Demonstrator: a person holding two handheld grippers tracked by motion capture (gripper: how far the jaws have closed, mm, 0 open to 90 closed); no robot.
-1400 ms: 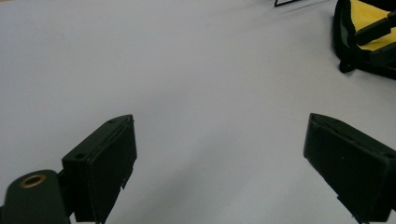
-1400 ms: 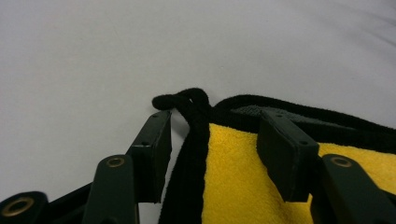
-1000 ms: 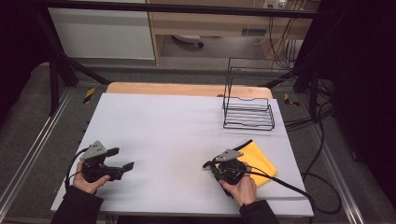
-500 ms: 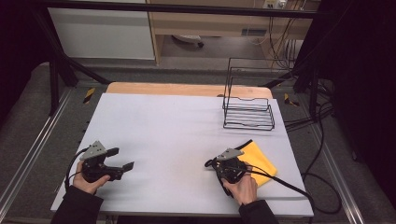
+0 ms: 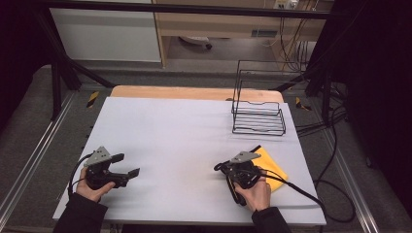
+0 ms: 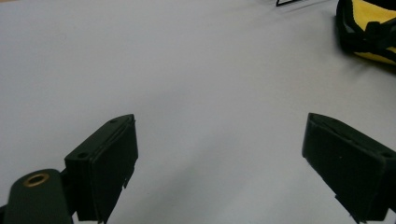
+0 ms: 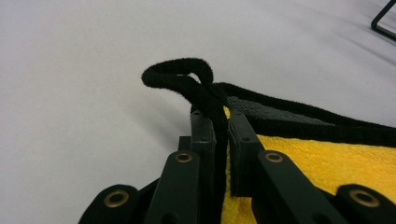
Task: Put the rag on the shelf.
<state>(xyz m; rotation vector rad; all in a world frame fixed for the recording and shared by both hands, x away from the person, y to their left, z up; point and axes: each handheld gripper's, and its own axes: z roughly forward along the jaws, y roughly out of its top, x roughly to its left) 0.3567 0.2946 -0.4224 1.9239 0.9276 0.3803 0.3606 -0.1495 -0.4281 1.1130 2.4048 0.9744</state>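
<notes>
Yellow cloth (image 7: 327,163), black-edged, lies flat, its corner pinched in right gripper's (image 7: 219,123) jaws.

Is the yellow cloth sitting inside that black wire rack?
No, the yellow cloth lies flat on the table, apart from the wire rack.

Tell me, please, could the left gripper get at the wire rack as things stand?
Probably yes: the left gripper is open and holds nothing, and bare table lies between it and the wire rack, though that stands far across.
</notes>
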